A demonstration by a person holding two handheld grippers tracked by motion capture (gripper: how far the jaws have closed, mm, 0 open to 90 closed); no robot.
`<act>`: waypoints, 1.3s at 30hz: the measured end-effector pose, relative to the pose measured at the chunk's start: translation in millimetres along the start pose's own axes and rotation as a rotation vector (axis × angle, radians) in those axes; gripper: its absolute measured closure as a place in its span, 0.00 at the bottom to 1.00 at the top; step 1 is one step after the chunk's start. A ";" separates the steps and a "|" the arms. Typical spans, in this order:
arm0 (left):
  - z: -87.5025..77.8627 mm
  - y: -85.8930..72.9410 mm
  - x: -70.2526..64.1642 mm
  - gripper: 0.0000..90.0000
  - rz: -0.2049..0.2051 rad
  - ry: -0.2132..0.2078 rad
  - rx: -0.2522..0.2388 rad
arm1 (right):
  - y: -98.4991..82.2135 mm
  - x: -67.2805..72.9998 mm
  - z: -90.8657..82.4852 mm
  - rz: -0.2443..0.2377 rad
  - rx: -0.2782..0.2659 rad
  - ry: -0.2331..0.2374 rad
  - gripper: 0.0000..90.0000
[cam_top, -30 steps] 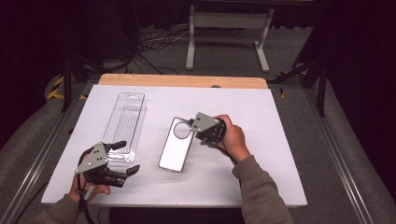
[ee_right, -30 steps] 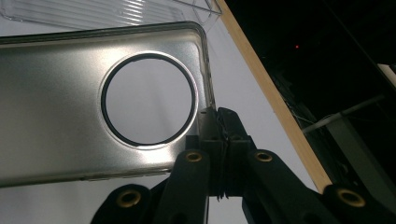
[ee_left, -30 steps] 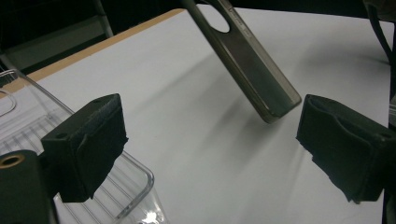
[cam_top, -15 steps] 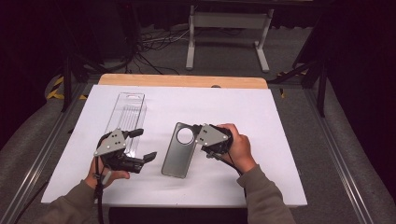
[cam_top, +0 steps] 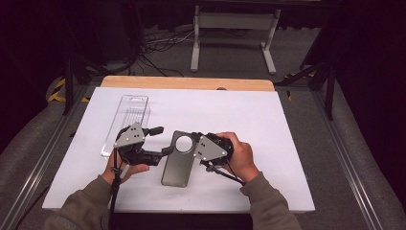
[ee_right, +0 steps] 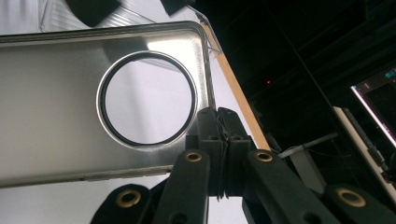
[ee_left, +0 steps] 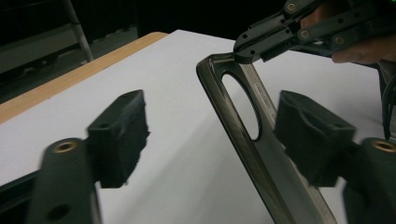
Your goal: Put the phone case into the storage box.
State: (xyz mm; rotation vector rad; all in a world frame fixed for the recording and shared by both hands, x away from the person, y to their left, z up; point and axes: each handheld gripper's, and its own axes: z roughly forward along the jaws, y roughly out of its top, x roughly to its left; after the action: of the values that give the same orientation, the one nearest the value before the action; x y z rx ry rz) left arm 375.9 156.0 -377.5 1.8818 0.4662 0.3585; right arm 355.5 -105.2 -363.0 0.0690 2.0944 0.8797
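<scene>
A dark grey phone case (cam_top: 178, 160) lies near the front middle of the white table (cam_top: 268, 124), between the person's two hands. In the high view its long axis runs from the near edge of the table away from the person, leaning a little to the right at the far end. The end with the large round camera opening (cam_top: 184, 143) points away from the person, and the plain end points back toward them. The right gripper (cam_top: 195, 140) is clenched on the case's rim at the far right corner, just beside the round opening; in the right gripper view its jaws stand pressed together on that thin edge (ee_right: 211, 112). In the left gripper view the case looks tilted, with its gripped corner raised off the table. The left gripper (cam_top: 165, 140) sits at the case's left side with its jaws apart; they have just been closing, and the case's left long edge lies between them, close by one pad (ee_left: 310, 133), with no pad pressing on it. A clear plastic tray (cam_top: 129, 120) lies on the table further left, its long axis also running away from the person.
</scene>
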 end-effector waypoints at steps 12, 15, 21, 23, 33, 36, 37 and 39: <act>10.5 13.8 5.9 0.64 -0.006 -0.058 0.004 | 13.1 7.9 -7.4 -0.115 -0.010 -0.063 1.00; 12.2 16.4 0.6 0.80 0.035 -0.069 0.008 | 13.8 8.8 -8.7 -0.123 -0.006 -0.077 1.00; 10.5 18.1 0.4 0.82 0.053 -0.059 0.021 | 14.6 10.8 -10.0 -0.155 -0.001 -0.092 1.00; 10.4 17.8 -0.7 0.82 0.042 -0.048 0.028 | 15.0 11.8 -9.3 -0.169 0.002 -0.095 1.00; 6.9 20.4 -5.6 0.87 0.085 0.010 0.059 | 21.3 20.0 -10.7 -0.231 0.017 -0.148 0.99; 6.0 21.0 -7.0 0.88 0.094 0.026 0.067 | 21.6 20.7 -10.7 -0.232 0.012 -0.148 0.98; 5.4 21.2 -6.9 0.89 0.100 0.026 0.067 | 21.8 20.6 -10.7 -0.236 0.014 -0.147 0.98; 3.4 21.9 -6.5 0.89 0.102 0.029 0.060 | 22.4 21.2 -10.7 -0.235 0.009 -0.151 0.97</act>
State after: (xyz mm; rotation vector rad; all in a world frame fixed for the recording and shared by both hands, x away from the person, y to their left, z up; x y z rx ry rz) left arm 374.9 143.2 -358.3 1.9656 0.4054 0.4445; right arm 328.6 -87.2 -359.6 -0.1016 1.9196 0.7011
